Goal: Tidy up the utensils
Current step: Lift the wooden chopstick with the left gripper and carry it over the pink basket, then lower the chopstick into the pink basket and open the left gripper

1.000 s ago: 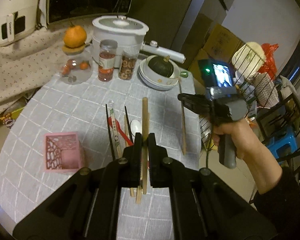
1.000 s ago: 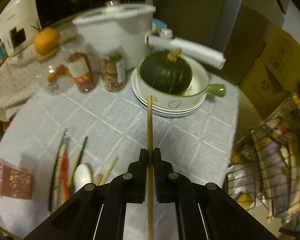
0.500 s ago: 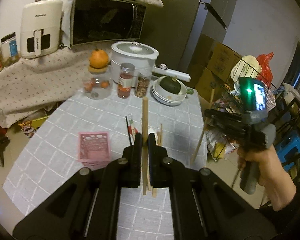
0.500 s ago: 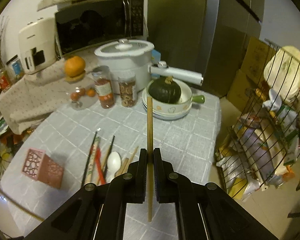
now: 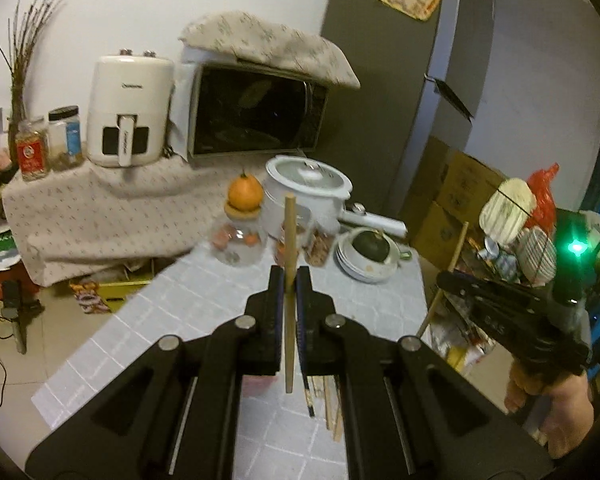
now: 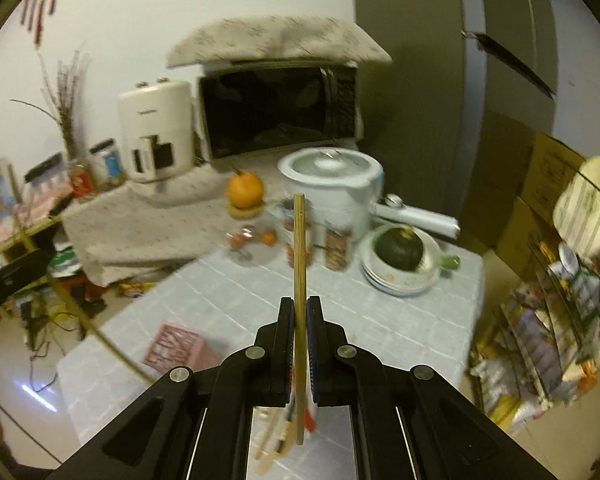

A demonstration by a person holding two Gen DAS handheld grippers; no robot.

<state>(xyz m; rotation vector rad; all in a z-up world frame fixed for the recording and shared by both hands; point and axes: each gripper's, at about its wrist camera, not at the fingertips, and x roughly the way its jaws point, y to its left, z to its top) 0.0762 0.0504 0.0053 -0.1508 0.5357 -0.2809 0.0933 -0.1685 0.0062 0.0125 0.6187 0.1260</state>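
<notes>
Left wrist view: our left gripper [image 5: 287, 280] pinches one wooden chopstick [image 5: 289, 280]; our right gripper [image 6: 300, 312] clamps its mate [image 6: 299, 280], both lifted above the table [image 6: 400, 320]. Next, we judge, comes lowering them into the pink basket [image 6: 176, 346].

Microwave [image 5: 256, 114], pot [image 5: 306, 188], squash [image 6: 398, 248]

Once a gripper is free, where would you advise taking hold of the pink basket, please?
Pinch one thin lattice wall of the pink basket at its top rim, coming from above, one jaw inside, one outside; it appears to stand upright on the table, though blurred.
</notes>
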